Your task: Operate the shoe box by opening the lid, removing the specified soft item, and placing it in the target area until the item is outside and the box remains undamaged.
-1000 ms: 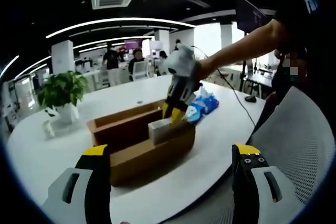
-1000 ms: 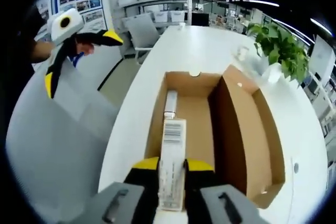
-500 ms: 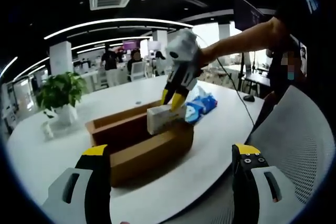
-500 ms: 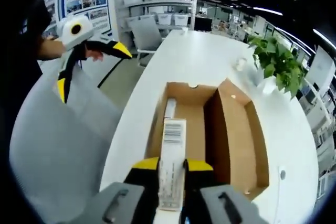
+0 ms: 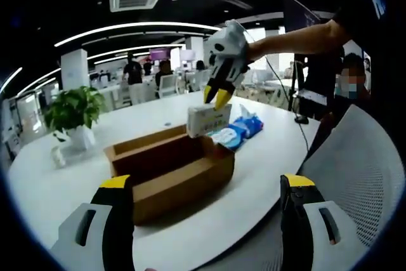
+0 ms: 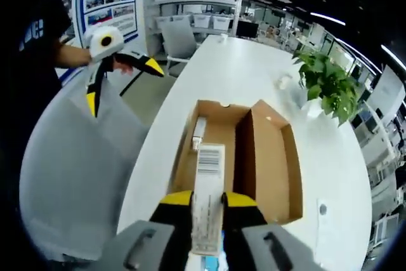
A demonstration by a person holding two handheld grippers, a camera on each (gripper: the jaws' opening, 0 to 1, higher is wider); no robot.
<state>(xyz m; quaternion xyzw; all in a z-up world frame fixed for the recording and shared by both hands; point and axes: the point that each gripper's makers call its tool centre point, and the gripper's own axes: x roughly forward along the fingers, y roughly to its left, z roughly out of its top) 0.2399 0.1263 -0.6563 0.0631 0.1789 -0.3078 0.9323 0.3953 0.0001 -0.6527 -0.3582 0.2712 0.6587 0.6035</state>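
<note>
A brown cardboard shoe box (image 5: pixel 168 171) lies open on the white table, its lid folded out beside the tray. My right gripper (image 5: pixel 218 97) hangs above the box's right end, shut on a white soft pack (image 5: pixel 208 120) that is clear of the box. In the right gripper view the same pack (image 6: pixel 208 220), with a barcode label, sits between my right gripper (image 6: pixel 208 200) jaws, high over the open box (image 6: pixel 257 163). Another white item (image 6: pixel 199 132) lies inside the tray. My left gripper (image 5: pixel 205 182) is open and holds nothing; it also appears as the left gripper (image 6: pixel 124 85) beside the table.
Blue packs (image 5: pixel 241 130) lie on the table (image 5: pixel 38 176) just right of the box. A potted plant (image 5: pixel 73 109) stands at the far side, seen as the plant (image 6: pixel 327 80). A white mesh chair back (image 5: pixel 361 169) is near the table's edge. People sit far off.
My right gripper has lifted the white pack up out of the box, and it now hangs above the rim. The left gripper has stayed open and nearly still.
</note>
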